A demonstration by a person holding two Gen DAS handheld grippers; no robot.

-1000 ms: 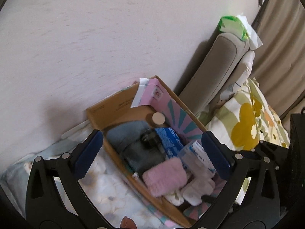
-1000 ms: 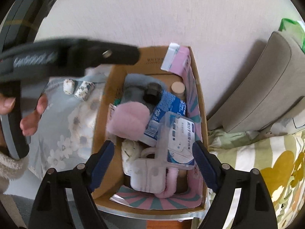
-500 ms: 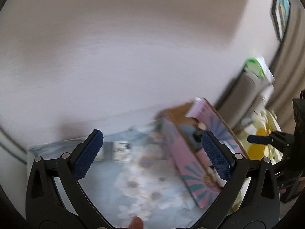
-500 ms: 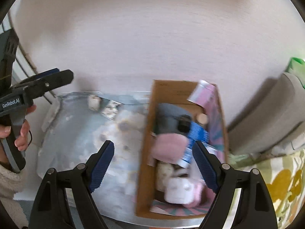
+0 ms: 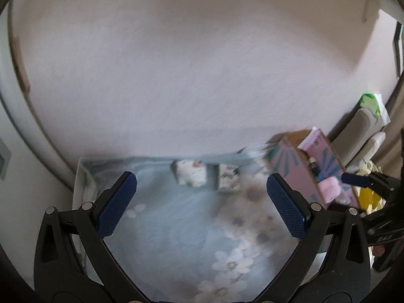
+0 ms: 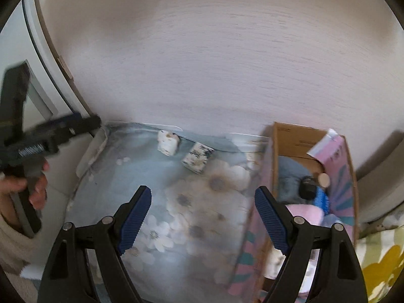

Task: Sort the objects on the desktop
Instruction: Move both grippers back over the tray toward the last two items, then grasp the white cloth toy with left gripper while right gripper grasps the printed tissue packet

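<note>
Hovering over the floral blue cloth (image 5: 176,229) that covers the table, the left tool (image 5: 202,207) has its blue-padded fingers spread wide with nothing between them. The right tool (image 6: 203,219) is likewise spread and empty above the same cloth (image 6: 176,202), its right finger in front of the near wall of the cardboard box (image 6: 351,166). Farther back, two small patterned packets, the left packet (image 5: 190,175) and the right packet (image 5: 228,181), lie near each other close to the cloth's far edge by the wall. At the table's right side the open box (image 5: 298,174) holds a pink fuzzy item (image 6: 306,214), a blue packet (image 6: 322,199), a dark cap (image 6: 308,188) and grey fabric (image 6: 289,176). Beyond the box stands a grey cushion (image 5: 363,128).
</note>
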